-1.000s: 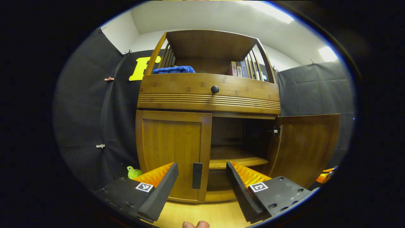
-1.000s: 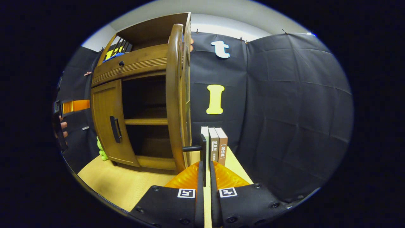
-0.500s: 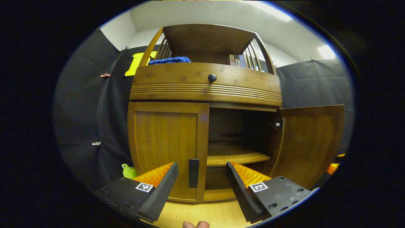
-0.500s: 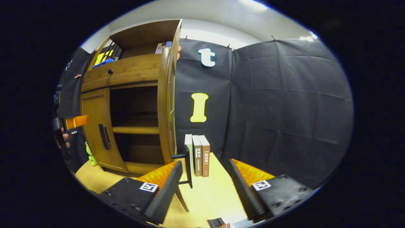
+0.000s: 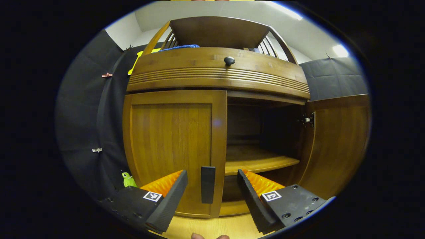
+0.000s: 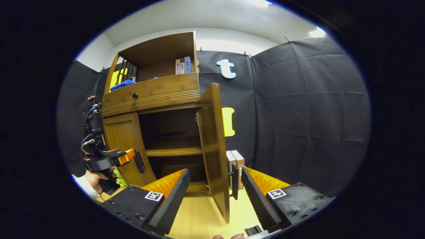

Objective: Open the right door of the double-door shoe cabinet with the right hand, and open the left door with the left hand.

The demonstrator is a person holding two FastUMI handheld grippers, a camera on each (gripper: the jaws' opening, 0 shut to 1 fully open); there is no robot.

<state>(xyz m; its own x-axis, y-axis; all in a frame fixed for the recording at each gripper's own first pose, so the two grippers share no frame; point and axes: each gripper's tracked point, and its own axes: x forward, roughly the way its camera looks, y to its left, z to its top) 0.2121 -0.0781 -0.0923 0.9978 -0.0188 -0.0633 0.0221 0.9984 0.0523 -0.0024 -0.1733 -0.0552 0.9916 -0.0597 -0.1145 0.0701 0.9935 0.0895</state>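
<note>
Looking along my left gripper [image 5: 210, 194], I see its fingers spread wide, one on each side of the black vertical bar handle [image 5: 208, 184] of the closed left door [image 5: 172, 146], a brown wooden panel; neither finger touches the handle. That door sits flush in the tall brown wooden shoe cabinet [image 5: 217, 71], under a ribbed drawer front with a round black knob [image 5: 229, 60]. Beside it the right door [image 5: 335, 142] stands swung out, its metal hinge [image 5: 308, 119] showing, and the bare inner shelf [image 5: 262, 161] is exposed.

From my right gripper [image 6: 214, 194], released with jaws wide apart, the open right door [image 6: 214, 149] shows edge-on between the fingers, its black handle [image 6: 235, 181] just beside the right-hand finger. The left gripper [image 6: 113, 159] hovers near the left door's handle [image 6: 139, 161], with a hand [image 6: 96, 179] on its grip. Upright books [image 6: 236, 159] stand behind the open door.
</note>
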